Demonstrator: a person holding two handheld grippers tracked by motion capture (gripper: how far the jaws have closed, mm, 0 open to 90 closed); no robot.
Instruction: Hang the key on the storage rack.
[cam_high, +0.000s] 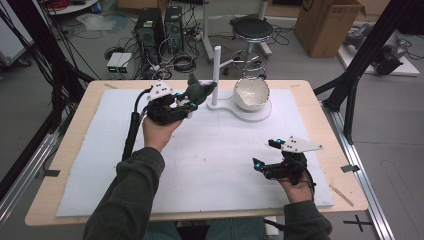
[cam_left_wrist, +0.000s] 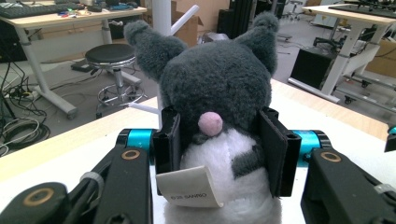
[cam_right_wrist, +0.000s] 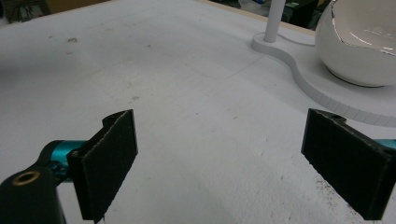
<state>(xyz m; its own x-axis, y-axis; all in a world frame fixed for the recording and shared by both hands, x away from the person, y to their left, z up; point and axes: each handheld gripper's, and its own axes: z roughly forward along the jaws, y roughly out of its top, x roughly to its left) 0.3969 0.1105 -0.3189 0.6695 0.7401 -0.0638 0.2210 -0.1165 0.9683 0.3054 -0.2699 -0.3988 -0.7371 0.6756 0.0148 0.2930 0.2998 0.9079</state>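
Note:
A grey and white plush toy (cam_left_wrist: 215, 88) with pointed ears, a pink nose and a paper tag sits between the black pads of my left gripper (cam_left_wrist: 219, 151), which is shut on its body. In the high view this left gripper (cam_high: 187, 102) holds the plush toy (cam_high: 199, 91) above the mat, close to the white post (cam_high: 216, 75) of a stand. A white bowl (cam_high: 251, 93) rests on the stand's flat base (cam_high: 250, 114). My right gripper (cam_high: 264, 154) hovers low over the mat at the front right, open, with nothing between its jaws. The right gripper view shows its pads (cam_right_wrist: 109, 158) wide apart.
A white mat (cam_high: 210, 160) covers most of the wooden table (cam_high: 75, 125). In the right gripper view the bowl (cam_right_wrist: 364, 42) and post (cam_right_wrist: 273, 21) lie ahead to the right. A stool (cam_high: 252, 30), computers, cables and a cardboard box (cam_high: 327, 25) stand on the floor beyond.

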